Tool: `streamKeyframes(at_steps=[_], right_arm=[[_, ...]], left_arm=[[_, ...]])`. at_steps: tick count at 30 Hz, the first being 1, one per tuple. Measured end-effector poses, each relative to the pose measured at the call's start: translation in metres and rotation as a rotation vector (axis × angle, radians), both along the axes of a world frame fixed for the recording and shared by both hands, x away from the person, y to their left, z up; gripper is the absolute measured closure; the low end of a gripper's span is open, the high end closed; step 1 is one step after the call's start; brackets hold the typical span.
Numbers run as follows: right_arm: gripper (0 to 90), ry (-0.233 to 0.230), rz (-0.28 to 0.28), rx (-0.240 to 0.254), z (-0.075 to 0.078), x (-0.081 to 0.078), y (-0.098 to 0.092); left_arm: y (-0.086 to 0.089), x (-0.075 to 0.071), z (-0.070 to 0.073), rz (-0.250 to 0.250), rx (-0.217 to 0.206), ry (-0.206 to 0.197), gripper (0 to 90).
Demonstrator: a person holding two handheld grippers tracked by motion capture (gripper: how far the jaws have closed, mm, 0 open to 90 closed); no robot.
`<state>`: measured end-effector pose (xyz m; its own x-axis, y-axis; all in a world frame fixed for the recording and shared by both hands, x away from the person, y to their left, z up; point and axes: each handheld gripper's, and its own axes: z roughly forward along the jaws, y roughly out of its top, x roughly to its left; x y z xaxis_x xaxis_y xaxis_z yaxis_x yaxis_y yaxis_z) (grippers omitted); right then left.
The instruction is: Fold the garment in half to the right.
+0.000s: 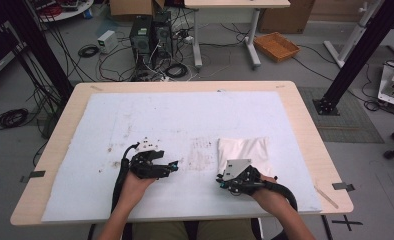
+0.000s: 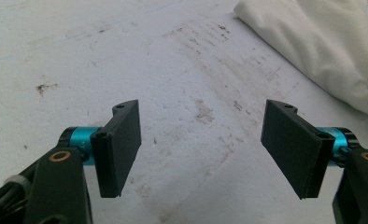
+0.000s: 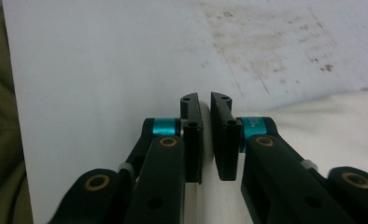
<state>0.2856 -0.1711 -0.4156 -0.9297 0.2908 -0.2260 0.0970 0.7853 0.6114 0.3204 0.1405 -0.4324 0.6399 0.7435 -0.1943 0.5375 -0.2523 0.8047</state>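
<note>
**A:** Where's the cloth (image 1: pixel 245 150)?

**B:** Right of centre in the high view, flat on the white mat (image 1: pixel 150 115). It is a folded, roughly square pad of soft white fabric with slightly rumpled edges. Its near side runs across the frame.

**A:** Which tool is closer?

**B:** The right gripper (image 1: pixel 225 186), clearly. It sits at the cloth's lower left corner, tips aimed toward frame left, with its grey plate over the cloth's near edge. In the right gripper view the fabric lies just right of the black jaws and reaches in under them.

**A:** Are the jaws spread or together?

**B:** Almost pressed together, with a thin slit left between them. Something pale shows in that slit, but I can't tell whether it is a fold of cloth or just mat.

**A:** And the left gripper (image 1: pixel 174 165)?

**B:** It is spread wide with nothing between its flat matte pads. It rests over bare mat left of centre and points toward the cloth. In the left gripper view the fabric is up in the upper right corner, well apart.

**A:** What's the surface like?

**B:** The mat is foamy and lightly pitted, with brown stains (image 1: pixel 200 155) between the two tools. I'd judge the next move hinges on lifting that lower left corner.
</note>
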Motion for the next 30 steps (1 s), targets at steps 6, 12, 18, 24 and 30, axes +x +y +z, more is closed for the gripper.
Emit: streamKeyframes(at_steps=[6, 12, 18, 24, 30], right_arm=[[59.4, 0.002, -0.1, 0.156, 0.016, 0.002, -0.027], [61.4, -0.013, -0.517, 0.189, 0.026, 0.009, -0.105], [59.4, 0.179, -0.599, 0.176, 0.002, 0.014, -0.132], [89.4, 0.234, -0.546, 0.137, -0.009, 0.017, -0.122], [90.0, 0.198, -0.597, -0.001, -0.001, 0.012, -0.128]], left_arm=[[0.0, 0.0, 0.0, -0.001, -0.003, -0.002, 28.8], [0.0, 0.001, 0.0, 0.003, -0.007, -0.001, 28.8], [0.0, 0.001, 0.0, 0.008, -0.006, 0.0, 28.7], [0.0, 0.001, 0.0, 0.007, -0.008, 0.001, 28.7], [0.0, 0.002, 0.0, 0.007, -0.005, 0.0, 28.8]])
